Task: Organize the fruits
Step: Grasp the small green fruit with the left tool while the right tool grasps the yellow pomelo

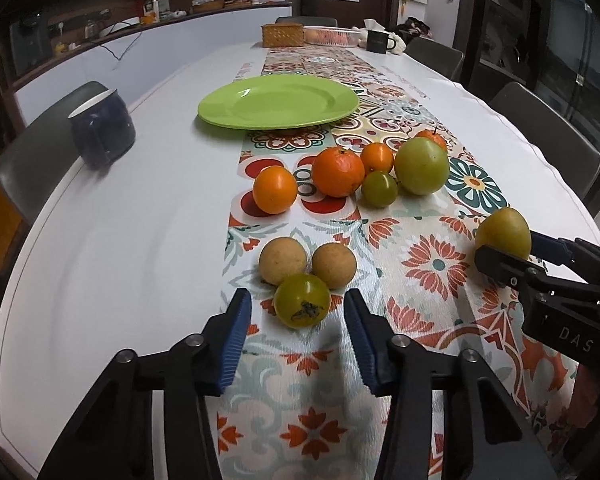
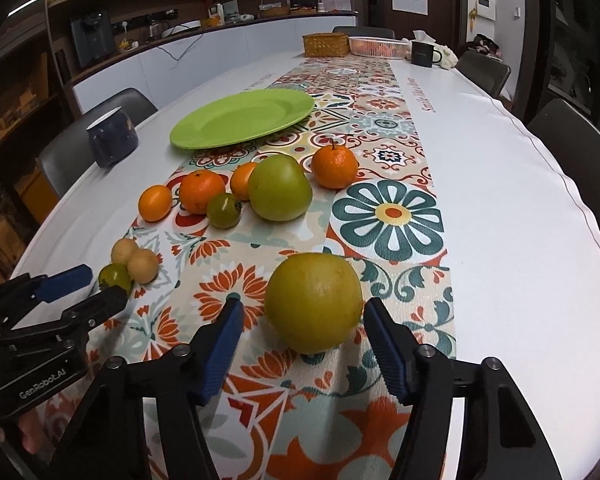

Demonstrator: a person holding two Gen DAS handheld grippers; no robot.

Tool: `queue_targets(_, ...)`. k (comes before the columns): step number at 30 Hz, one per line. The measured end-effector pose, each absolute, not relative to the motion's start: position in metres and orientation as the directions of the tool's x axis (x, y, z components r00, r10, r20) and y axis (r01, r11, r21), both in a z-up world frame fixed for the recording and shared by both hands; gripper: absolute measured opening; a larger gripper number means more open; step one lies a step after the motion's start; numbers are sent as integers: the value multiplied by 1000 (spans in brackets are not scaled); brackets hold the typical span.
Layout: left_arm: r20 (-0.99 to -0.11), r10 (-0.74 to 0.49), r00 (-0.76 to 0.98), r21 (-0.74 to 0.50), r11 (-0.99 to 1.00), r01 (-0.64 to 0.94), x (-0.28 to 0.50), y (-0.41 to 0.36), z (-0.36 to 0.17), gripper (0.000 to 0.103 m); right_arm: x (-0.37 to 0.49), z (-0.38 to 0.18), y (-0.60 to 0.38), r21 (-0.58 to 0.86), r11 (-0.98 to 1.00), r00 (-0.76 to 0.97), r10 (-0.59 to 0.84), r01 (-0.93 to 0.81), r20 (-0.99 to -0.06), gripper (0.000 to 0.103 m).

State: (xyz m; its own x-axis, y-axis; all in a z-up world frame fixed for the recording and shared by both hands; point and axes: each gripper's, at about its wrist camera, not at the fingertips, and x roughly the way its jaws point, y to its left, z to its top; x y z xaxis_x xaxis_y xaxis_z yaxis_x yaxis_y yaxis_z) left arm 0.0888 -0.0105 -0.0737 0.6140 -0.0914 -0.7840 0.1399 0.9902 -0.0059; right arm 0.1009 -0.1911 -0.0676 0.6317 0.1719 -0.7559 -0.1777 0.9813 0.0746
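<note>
A small green tomato [image 1: 302,300] with a dried stem lies on the patterned runner between the fingers of my left gripper [image 1: 297,302], which is open, with a gap on both sides. Two tan round fruits [image 1: 283,261] touch it from behind. A large yellow-green fruit [image 2: 314,302] sits between the fingers of my right gripper [image 2: 304,310], also open, with the right pad very close to it. Further back lie several oranges [image 1: 337,172] and two green fruits [image 1: 421,165]. A bare green plate [image 1: 278,103] stands beyond them.
A dark blue mug [image 1: 102,128] stands at the table's left edge. A woven box [image 1: 282,35], a pink basket [image 1: 332,36] and a black mug [image 1: 378,41] sit at the far end. Chairs [image 1: 548,136] line both sides. White tablecloth [image 2: 520,220] flanks the runner.
</note>
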Motion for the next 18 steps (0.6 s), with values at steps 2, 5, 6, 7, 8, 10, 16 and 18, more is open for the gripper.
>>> queue_targets(2,-786,-89,612,-1,990,142,92,-11,-75,42,104,-68,-191,71,981,633,170,-180,-755,57)
queue_targets(5,-789,-86,609,0,990,140,95,-11,-77,37,108,-69,-191,75,980,633,175,-182,-754,54)
queue_targets(6,-790,-89,607,-3,990,142,96,-11,-78,33,109,-69,-191,74,980,631,174,-183,-756,53)
queue_targets(7,-791,-94,605,-7,989,145,96,-11,-78,30,110,-69,-191,73,980,631,174,-183,-756,52)
queue_targets(8,-792,-94,604,-7,989,146,96,-12,-79,30,110,-69,-191,73,980,631,175,-185,-756,51)
queue_targets(10,-791,-97,604,-10,989,146,95,-11,-78,30,110,-69,-191,75,980,630,176,-185,-756,51)
queue_targets(16,-782,-108,614,-17,988,152,94,-11,-74,30,111,-69,-190,77,978,627,185,-195,-757,51)
queue_targets(18,-775,-109,623,-15,988,154,92,-11,-70,30,110,-68,-189,89,976,623,197,-200,-757,51)
